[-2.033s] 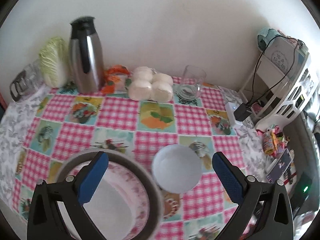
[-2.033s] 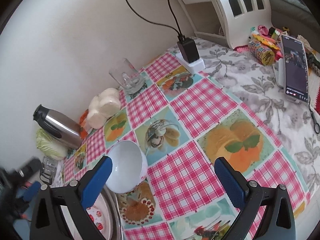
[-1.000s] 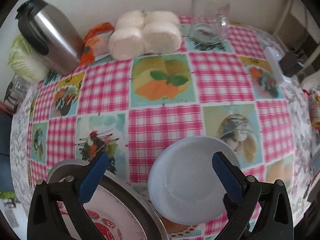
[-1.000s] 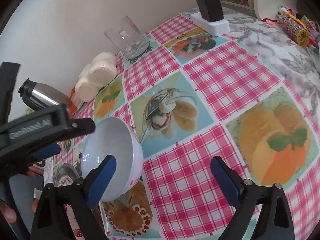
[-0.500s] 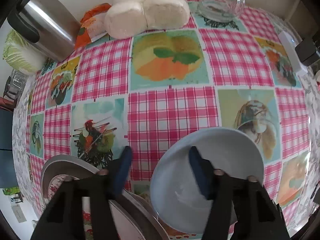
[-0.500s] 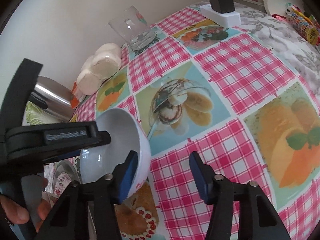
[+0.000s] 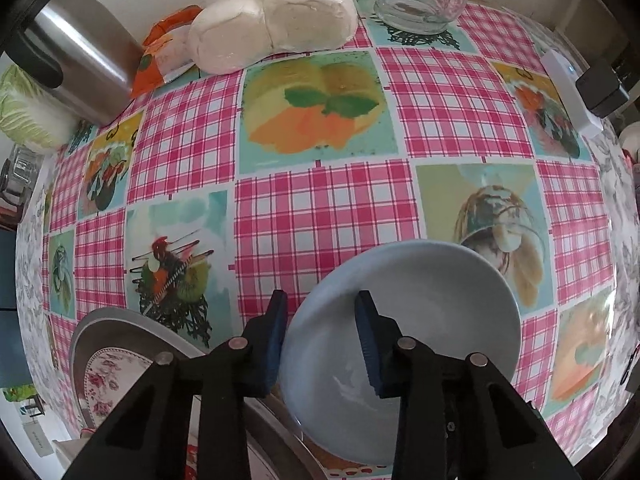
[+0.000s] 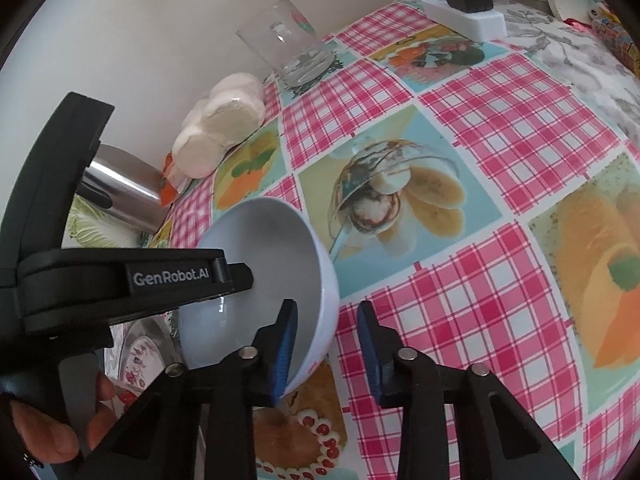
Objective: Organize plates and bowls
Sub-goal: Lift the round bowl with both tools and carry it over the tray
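left gripper [image 7: 320,336]: blue-padded fingers closing over the near-left rim of the plain white ceramic bowl [image 7: 424,296]. one pad sits outside the wall, the other inside the bowl; a gap shows between the inner pad and the wall, so not yet clamped. gripper points steeply down.

right gripper [image 8: 327,346]: fingers also closing, straddling the opposite rim of the same bowl [image 8: 264,264]. left pad is inside the bowl, right pad outside it over the cloth. a clear gap shows between the outer pad and the wall; whether the inner pad touches the wall, cannot tell.

bowl sits upright on the pink gingham and fruit-picture tablecloth [image 7: 320,216], between the two grippers. in the right wrist view the black body of the left gripper crosses over the bowl's far side, with a hand [image 8: 52,432] on its handle at lower left.

just beside the bowl, at its left: round steel tray [image 7: 104,324] holding a rose-patterned plate [image 7: 112,372]. the bowl's edge overlaps the tray's rim in the left wrist view; touching or not, cannot tell.

far edge by the wall: white round buns [image 7: 276,16], steel thermos jug [image 7: 80,60], clear glass mug [image 7: 420,4].
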A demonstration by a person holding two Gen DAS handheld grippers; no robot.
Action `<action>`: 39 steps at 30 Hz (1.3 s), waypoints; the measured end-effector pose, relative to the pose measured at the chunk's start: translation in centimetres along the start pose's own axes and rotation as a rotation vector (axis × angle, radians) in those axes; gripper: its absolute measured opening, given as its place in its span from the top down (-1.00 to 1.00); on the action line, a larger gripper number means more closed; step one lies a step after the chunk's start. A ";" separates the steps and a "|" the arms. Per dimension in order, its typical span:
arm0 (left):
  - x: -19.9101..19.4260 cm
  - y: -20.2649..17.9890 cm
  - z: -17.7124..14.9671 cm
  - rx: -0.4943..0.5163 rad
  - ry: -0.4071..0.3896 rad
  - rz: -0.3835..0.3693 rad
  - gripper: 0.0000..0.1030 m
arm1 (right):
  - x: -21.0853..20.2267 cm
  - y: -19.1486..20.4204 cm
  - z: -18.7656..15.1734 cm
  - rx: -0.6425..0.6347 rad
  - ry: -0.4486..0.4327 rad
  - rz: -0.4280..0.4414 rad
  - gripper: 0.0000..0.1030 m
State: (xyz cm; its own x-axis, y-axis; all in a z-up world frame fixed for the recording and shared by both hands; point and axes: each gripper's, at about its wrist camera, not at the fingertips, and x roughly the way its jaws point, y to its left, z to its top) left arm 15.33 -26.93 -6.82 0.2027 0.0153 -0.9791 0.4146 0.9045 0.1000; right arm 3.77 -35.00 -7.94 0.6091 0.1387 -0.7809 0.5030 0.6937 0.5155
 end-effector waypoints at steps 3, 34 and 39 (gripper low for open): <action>-0.5 0.1 -0.4 0.002 -0.013 -0.006 0.39 | 0.1 0.1 -0.1 0.004 0.006 0.014 0.56; -8.0 -0.3 -6.7 -0.009 -0.204 -0.273 0.56 | -8.4 -0.8 0.6 -0.060 -0.095 -0.077 0.67; -11.2 2.2 -8.0 -0.045 -0.286 -0.301 0.56 | -11.2 2.0 0.2 -0.110 -0.139 -0.068 0.67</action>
State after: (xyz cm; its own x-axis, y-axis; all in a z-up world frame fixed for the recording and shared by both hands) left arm 6.88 -21.75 2.99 0.3193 -0.3658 -0.8742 0.4551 0.8684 -0.1971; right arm -1.89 -35.29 1.89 0.6583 -0.0050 -0.7527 0.4810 0.7720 0.4155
